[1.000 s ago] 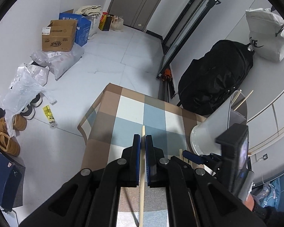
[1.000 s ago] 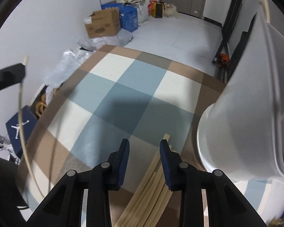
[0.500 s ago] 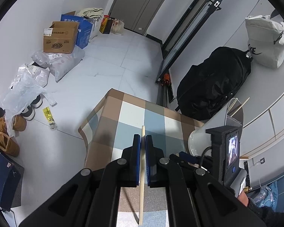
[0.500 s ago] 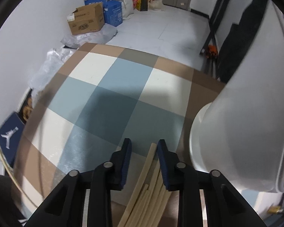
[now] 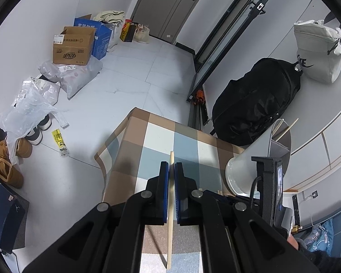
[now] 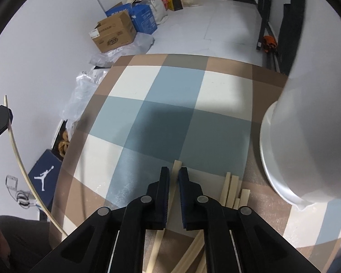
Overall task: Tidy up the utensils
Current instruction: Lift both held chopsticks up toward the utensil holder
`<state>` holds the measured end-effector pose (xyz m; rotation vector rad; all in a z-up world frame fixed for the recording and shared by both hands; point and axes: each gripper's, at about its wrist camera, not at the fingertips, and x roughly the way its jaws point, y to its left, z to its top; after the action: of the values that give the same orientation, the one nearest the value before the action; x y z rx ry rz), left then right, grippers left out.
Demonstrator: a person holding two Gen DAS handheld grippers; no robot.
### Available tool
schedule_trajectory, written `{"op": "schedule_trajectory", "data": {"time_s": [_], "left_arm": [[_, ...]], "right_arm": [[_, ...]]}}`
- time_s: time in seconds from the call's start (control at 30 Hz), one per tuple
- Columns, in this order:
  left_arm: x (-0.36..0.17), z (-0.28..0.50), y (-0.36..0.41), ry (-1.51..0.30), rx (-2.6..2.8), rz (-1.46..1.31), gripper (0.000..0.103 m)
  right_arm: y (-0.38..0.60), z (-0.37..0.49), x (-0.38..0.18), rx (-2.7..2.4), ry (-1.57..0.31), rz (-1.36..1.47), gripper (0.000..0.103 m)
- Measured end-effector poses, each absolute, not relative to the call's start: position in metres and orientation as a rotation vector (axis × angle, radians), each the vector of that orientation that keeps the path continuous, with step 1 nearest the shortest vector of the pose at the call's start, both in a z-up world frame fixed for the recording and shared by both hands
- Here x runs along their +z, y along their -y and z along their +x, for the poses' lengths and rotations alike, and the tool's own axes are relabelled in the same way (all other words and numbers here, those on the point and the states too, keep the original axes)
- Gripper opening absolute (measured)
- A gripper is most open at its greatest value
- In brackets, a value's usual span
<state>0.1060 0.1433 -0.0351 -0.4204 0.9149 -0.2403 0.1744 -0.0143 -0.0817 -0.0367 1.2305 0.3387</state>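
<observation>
In the left wrist view my left gripper (image 5: pixel 171 166) is shut on a pale wooden chopstick (image 5: pixel 169 216), held above the checked tablecloth (image 5: pixel 186 145). My right gripper (image 6: pixel 174 171) points down at the cloth. Its jaws are closing around the square end of another chopstick (image 6: pixel 177 164) that lies on the table, with a thin gap still showing. Several loose chopsticks (image 6: pixel 231 188) lie just right of it. A white utensil holder (image 6: pixel 307 136) stands close on the right, and in the left wrist view the white utensil holder (image 5: pixel 250 159) has two chopsticks (image 5: pixel 288 125) sticking out.
A black backpack (image 5: pixel 257 104) and a white bag (image 5: pixel 318 52) sit beyond the table. On the floor to the left are cardboard boxes (image 5: pixel 72 45), plastic bags (image 5: pixel 29 104) and shoes (image 5: pixel 4 166). The table's far edge (image 6: pixel 193 55) drops to grey tiles.
The right gripper's jaws have narrowed around one chopstick and the wrist has rolled, so the other sticks now lie to its right. The left gripper keeps still with its chopstick.
</observation>
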Motion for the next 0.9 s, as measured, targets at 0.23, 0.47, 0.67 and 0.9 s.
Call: {"op": "schedule_trajectory", "data": {"time_s": [0.23, 0.47, 0.67, 0.9], "left_arm": [[-0.034, 0.106, -0.143, -0.91, -0.245, -0.422, 0.001], [-0.031, 0.103, -0.139, -0.884, -0.244, -0.405, 0.001], [-0.018, 0.096, -0.132, -0.829, -0.267, -0.388, 0.001], [0.004, 0.086, -0.11, -0.766, -0.309, -0.336, 0.001]], "right_arm": [[0.004, 0.177, -0.082, 0.347, -1.224, -0.099, 0.007], [0.014, 0.163, -0.049, 0.363, -1.034, -0.039, 0.006], [0.038, 0.136, 0.005, 0.36, -0.795, 0.046, 0.005], [0.064, 0.116, 0.056, 0.366, -0.614, 0.099, 0.005]]}}
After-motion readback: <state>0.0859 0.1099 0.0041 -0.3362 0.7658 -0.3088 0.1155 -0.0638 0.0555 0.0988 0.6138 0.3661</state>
